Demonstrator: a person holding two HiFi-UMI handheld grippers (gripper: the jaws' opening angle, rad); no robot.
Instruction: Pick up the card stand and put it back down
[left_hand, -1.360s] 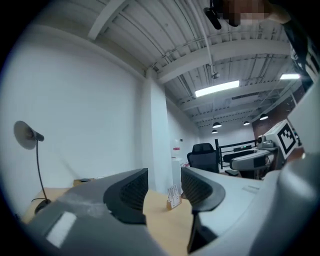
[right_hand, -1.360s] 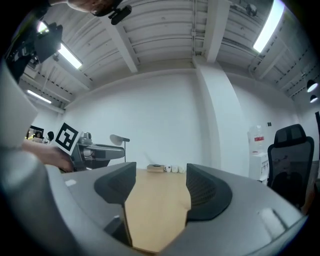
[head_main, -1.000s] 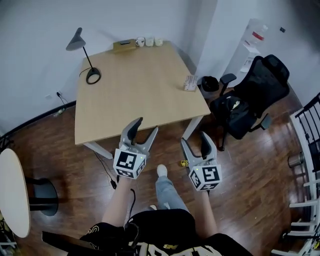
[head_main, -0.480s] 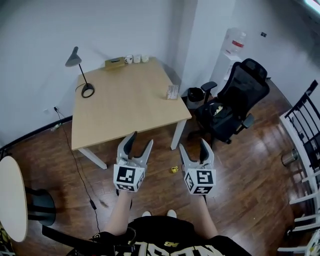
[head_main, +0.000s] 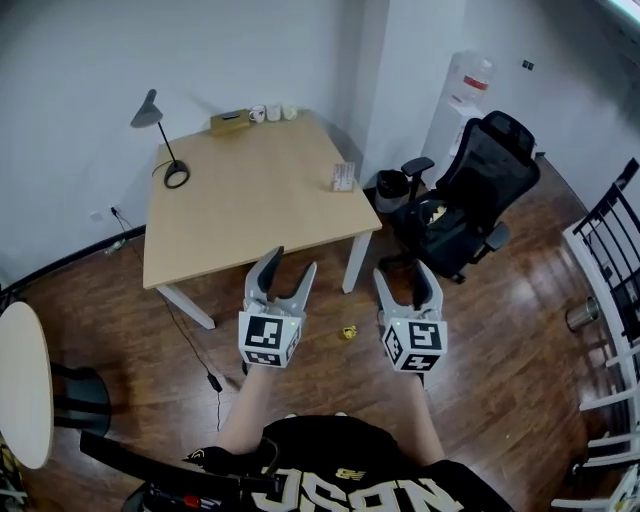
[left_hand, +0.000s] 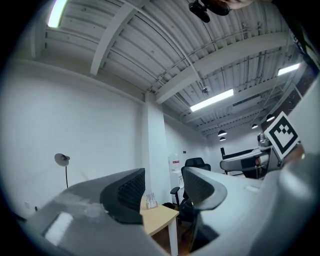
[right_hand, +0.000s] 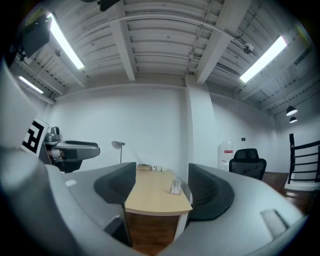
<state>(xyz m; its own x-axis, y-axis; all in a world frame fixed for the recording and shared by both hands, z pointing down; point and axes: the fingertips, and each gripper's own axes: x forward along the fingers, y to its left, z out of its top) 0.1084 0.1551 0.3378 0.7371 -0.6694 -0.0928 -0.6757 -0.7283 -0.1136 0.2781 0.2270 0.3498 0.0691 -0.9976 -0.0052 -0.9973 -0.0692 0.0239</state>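
Standing upright near the wooden table's (head_main: 240, 215) right edge: card stand (head_main: 343, 177). Left gripper (head_main: 292, 262) and right gripper (head_main: 405, 272) gape empty, well short of the table. Judged: fits walking up to lift or backing off after set-down, so no single move follows.

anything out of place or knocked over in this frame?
Only one oddity: a small yellow object lies on the wood floor by the table leg; too small to identify. The card stand stands upright near the table's right edge. Left gripper and right gripper are open, empty, short of the table.
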